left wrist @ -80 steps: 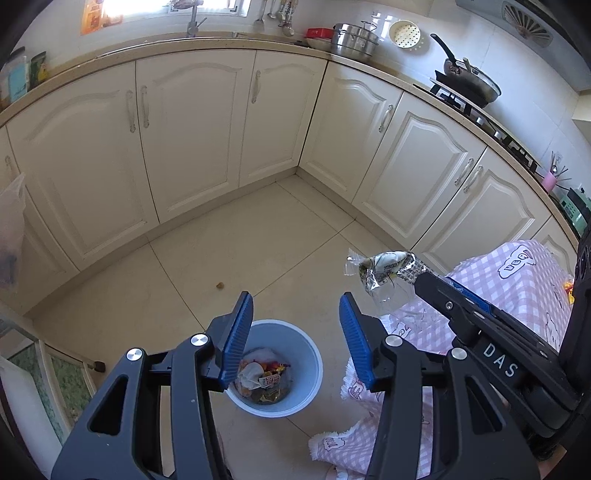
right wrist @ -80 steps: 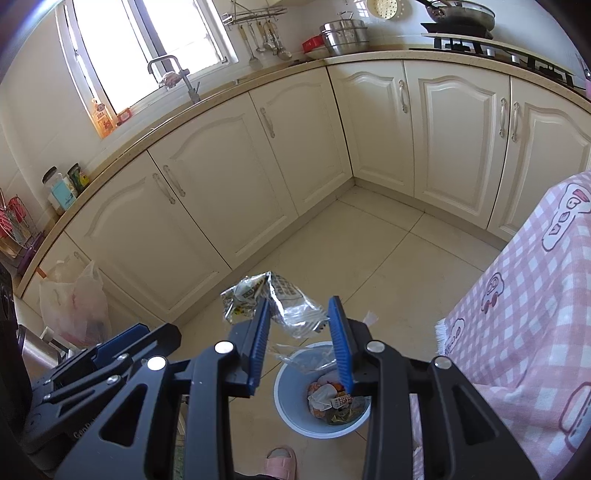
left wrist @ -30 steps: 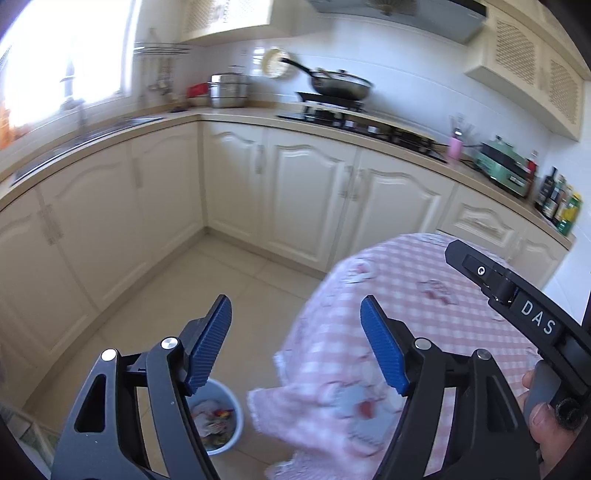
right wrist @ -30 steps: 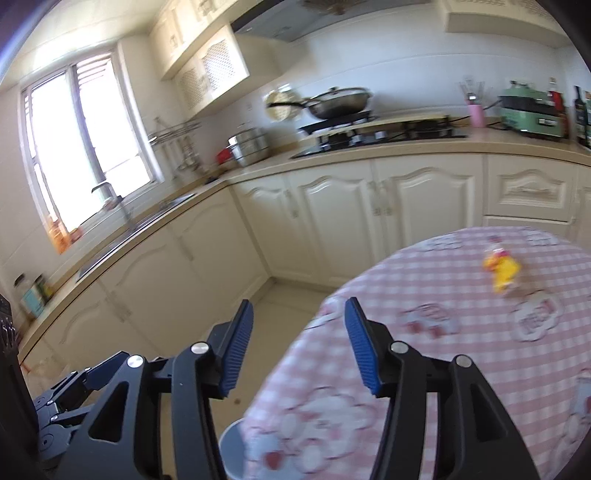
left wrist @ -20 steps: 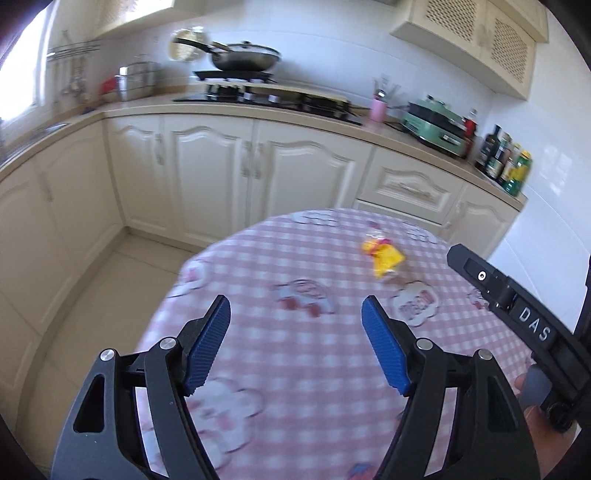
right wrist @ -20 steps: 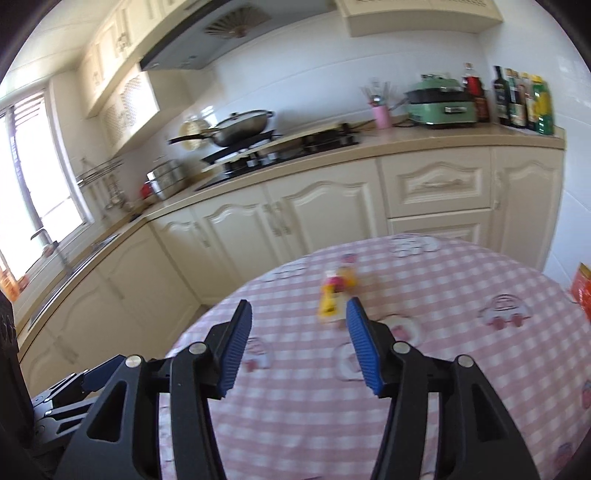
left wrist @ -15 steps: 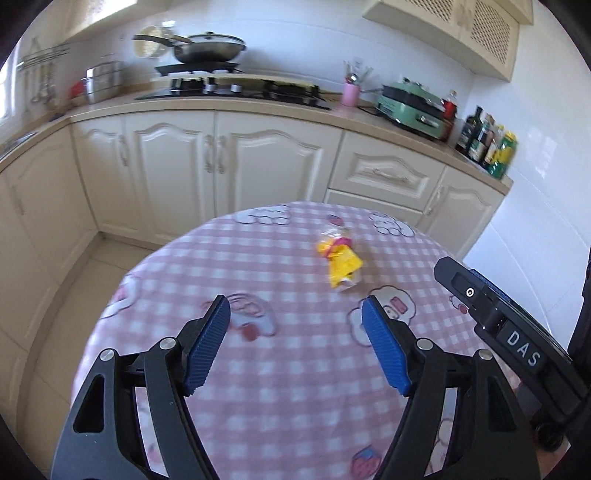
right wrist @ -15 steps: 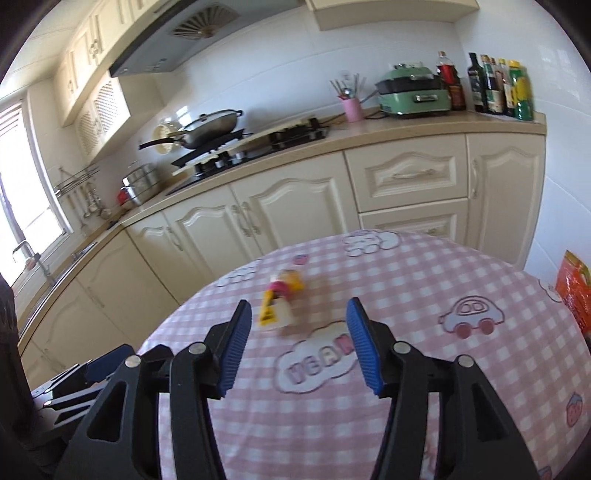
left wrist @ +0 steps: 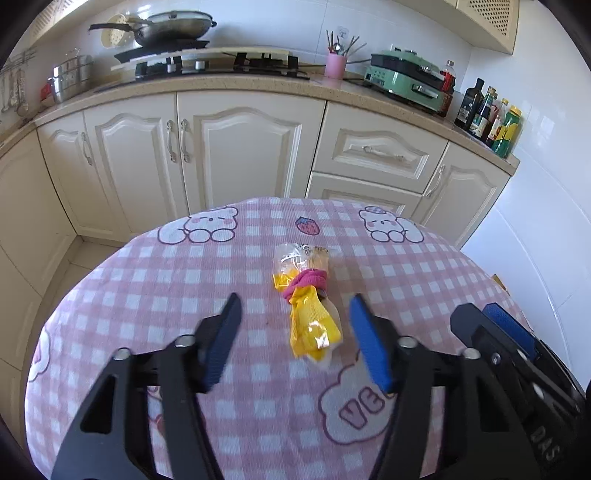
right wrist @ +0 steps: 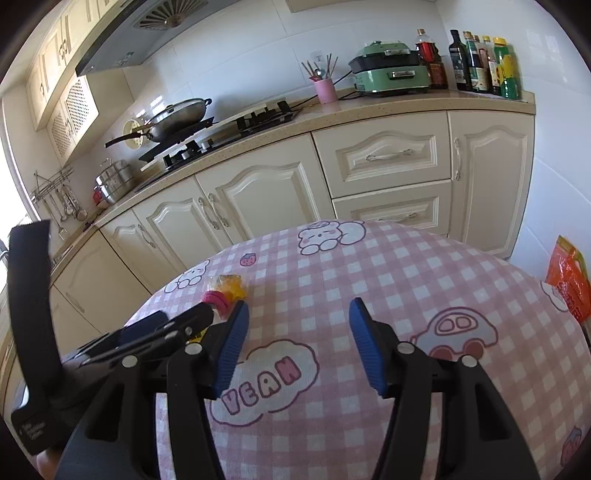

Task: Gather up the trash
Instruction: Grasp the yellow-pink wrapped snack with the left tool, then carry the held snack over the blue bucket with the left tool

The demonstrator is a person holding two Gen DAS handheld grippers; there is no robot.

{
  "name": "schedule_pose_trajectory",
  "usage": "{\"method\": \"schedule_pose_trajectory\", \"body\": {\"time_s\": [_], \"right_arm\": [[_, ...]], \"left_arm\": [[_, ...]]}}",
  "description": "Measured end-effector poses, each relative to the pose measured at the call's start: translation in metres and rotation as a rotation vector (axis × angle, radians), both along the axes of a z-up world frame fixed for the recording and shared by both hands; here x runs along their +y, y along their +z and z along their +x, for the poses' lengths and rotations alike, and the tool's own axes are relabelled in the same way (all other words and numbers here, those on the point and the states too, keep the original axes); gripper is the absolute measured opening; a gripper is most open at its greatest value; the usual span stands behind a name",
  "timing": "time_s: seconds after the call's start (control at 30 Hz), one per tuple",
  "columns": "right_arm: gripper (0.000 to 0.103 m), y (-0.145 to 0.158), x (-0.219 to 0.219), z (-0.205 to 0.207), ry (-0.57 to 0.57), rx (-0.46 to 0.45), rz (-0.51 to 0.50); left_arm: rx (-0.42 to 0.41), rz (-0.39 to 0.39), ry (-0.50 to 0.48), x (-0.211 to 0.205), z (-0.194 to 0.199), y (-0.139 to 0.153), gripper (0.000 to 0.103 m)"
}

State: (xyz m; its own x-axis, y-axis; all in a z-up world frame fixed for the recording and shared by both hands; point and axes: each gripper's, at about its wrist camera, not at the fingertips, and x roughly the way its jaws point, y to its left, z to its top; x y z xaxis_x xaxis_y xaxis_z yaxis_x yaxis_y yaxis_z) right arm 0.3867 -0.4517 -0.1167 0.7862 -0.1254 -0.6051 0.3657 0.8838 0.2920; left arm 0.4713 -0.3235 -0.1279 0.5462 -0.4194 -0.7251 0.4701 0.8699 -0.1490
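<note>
A crumpled yellow and clear plastic wrapper with a pink band point(left wrist: 306, 302) lies on the round table with the pink checked cloth point(left wrist: 184, 288). My left gripper point(left wrist: 295, 343) is open and empty, its jaws either side of the wrapper's near end, just above it. My right gripper point(right wrist: 297, 343) is open and empty over the cloth, to the right of the wrapper point(right wrist: 225, 291), which is partly hidden behind the left gripper there.
An orange packet point(right wrist: 569, 284) lies at the table's right edge. Cream cabinets point(left wrist: 240, 155) run behind the table, with a hob and pan point(left wrist: 173, 33), a green appliance point(left wrist: 406, 79) and bottles point(left wrist: 487, 118) on the counter.
The right gripper let go of its clear wrapper over the floor bin. Both grippers swung from the bin to the table. The left gripper closed in on the yellow wrapper.
</note>
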Motion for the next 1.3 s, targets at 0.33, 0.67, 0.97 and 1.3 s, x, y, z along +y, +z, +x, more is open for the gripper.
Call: {"method": "schedule_pose_trajectory", "body": {"time_s": [0.33,0.67,0.97,1.3], "right_arm": [[0.057,-0.002,0.004,0.0,0.003,0.0,0.026],[0.057,0.014,0.067,0.02,0.145,-0.025,0.069],[0.057,0.021,0.195,0.04,0.431,-0.018,0.098],[0.057,0.006,0.348,0.021,0.667,0.023,0.047]], "left_arm": [[0.015,-0.075,0.016,0.04,-0.007,0.008,0.01],[-0.008,-0.127,0.183,0.139,-0.035,0.022,0.01],[-0.038,-0.095,0.41,0.257,-0.073,0.029,0.011],[-0.017,-0.092,0.602,0.379,-0.125,0.002,0.011]]}}
